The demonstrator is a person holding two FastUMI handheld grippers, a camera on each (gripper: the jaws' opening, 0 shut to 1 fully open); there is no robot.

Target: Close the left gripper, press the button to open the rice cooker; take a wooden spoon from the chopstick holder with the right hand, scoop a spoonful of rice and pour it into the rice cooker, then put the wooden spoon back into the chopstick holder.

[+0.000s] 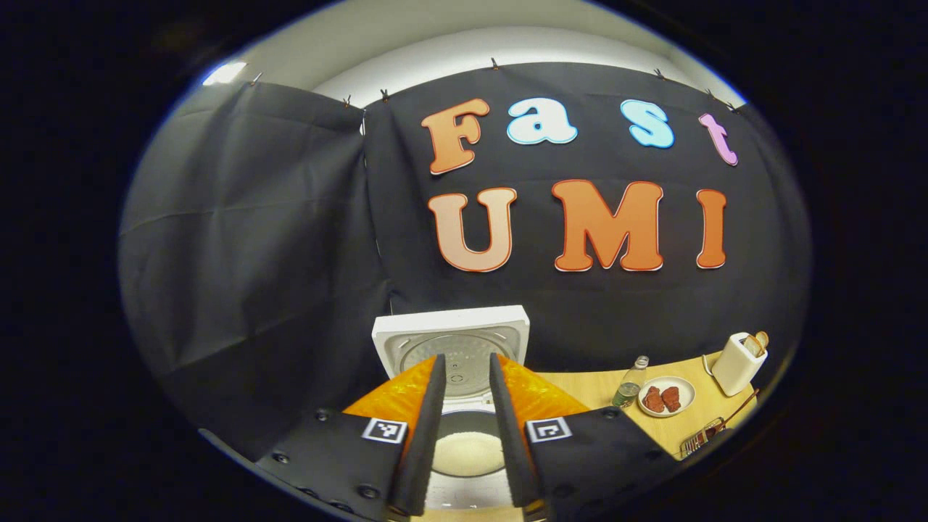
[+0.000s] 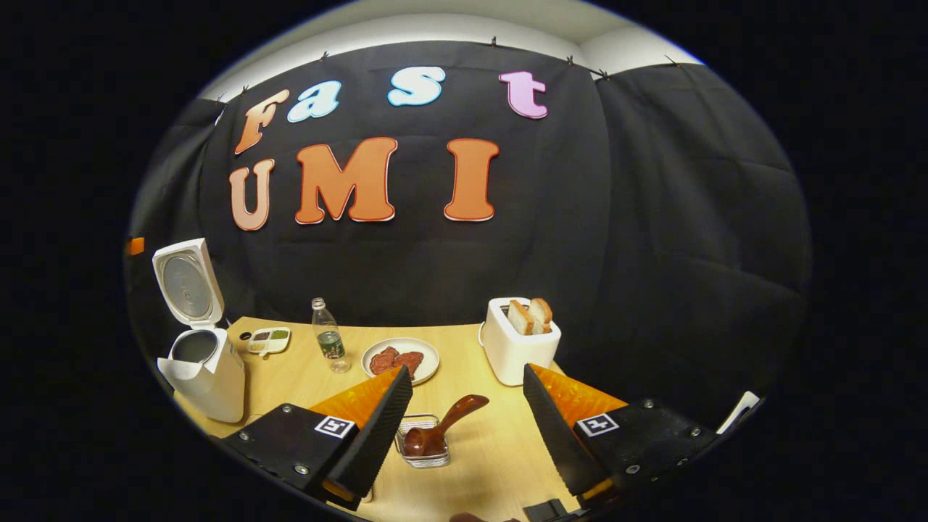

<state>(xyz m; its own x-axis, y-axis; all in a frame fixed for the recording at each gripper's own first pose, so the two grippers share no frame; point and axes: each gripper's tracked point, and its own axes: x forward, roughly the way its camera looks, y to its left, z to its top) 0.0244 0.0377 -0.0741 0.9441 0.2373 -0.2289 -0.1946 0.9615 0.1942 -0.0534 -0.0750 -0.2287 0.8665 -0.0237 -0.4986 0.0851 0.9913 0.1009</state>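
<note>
On the pale wooden table [image 2: 500,449] the white rice cooker [image 2: 206,370] stood at the left edge, lid raised, rice visible in its pot. Next in size, a white toaster [image 2: 511,348] holding bread slices sat just behind the right gripper [image 2: 467,424], whose fingers stood wide apart and empty. The left gripper [image 1: 464,420] hovered above the open pot, fingers slightly apart, gripping nothing. A white plate of red meat [image 2: 401,360] and a clear plastic bottle [image 2: 328,341] stood near, clear of the approach. Between the right fingers a dark brown wooden spoon [image 2: 442,428] leaned in the small wire chopstick holder [image 2: 424,442]. Judged light, rigid, smooth; best gripped at the raised handle
</note>
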